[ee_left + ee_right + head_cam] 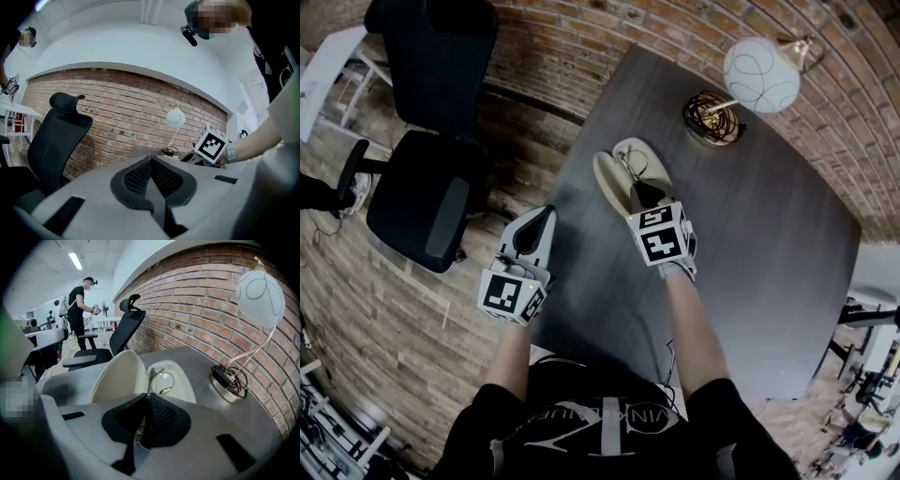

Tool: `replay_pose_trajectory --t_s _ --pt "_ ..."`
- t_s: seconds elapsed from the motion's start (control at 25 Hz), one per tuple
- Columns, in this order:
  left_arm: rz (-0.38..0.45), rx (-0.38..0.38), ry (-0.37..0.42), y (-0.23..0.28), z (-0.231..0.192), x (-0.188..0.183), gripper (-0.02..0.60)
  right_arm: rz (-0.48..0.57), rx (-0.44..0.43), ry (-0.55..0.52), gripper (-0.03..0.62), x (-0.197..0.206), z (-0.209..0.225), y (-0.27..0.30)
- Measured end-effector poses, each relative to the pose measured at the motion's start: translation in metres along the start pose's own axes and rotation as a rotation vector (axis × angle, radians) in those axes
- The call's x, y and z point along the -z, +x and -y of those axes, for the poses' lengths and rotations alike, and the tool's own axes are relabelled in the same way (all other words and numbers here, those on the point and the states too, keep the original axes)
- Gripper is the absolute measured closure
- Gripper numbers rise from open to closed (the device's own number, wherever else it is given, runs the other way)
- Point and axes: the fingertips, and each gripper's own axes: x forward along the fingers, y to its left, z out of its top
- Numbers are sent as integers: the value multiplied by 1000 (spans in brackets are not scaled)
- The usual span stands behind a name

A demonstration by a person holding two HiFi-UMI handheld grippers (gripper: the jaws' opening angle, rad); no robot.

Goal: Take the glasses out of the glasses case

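A cream glasses case (609, 178) lies open on the dark table (750, 262). In the right gripper view its lid (119, 373) stands up at the left, and the thin metal glasses (163, 381) lie in the tray beside it. My right gripper (147, 398) reaches down into the case, and its jaws are shut on the near edge of the glasses frame. In the head view the right gripper (643, 193) covers the case's near end. My left gripper (540, 219) hovers at the table's left edge, its jaws shut and holding nothing.
A lamp with a white globe (761, 75) and a round base with coiled cable (712, 118) stands beyond the case. A black office chair (431, 187) is left of the table by the brick wall. A person (80, 305) stands far off.
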Motion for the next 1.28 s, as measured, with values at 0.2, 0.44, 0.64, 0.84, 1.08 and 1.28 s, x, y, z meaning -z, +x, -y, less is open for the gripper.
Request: replay_pose_trajectory --t_s 0.2,0.44,0.64,0.84,1.08,1.28 --pt "7 -1 4 -6 3 -2 566 43 -12 -20 556 -10 -3 -10" --pt "10 -16 6 -15 8 -10 566 94 -22 -37 557 -22 -11 -23" --pt "27 -19 25 -21 12 -9 566 132 -30 -36 557 -30 -14 -36" --pt "37 -31 31 -27 15 -15 566 177 -35 -31 557 -38 -15 -52" --pt "38 -43 47 -35 21 -22 566 230 -29 -21 557 -40 -10 -72" --pt "43 -53 56 -44 29 -27 566 270 -49 14 557 -41 -12 -93"
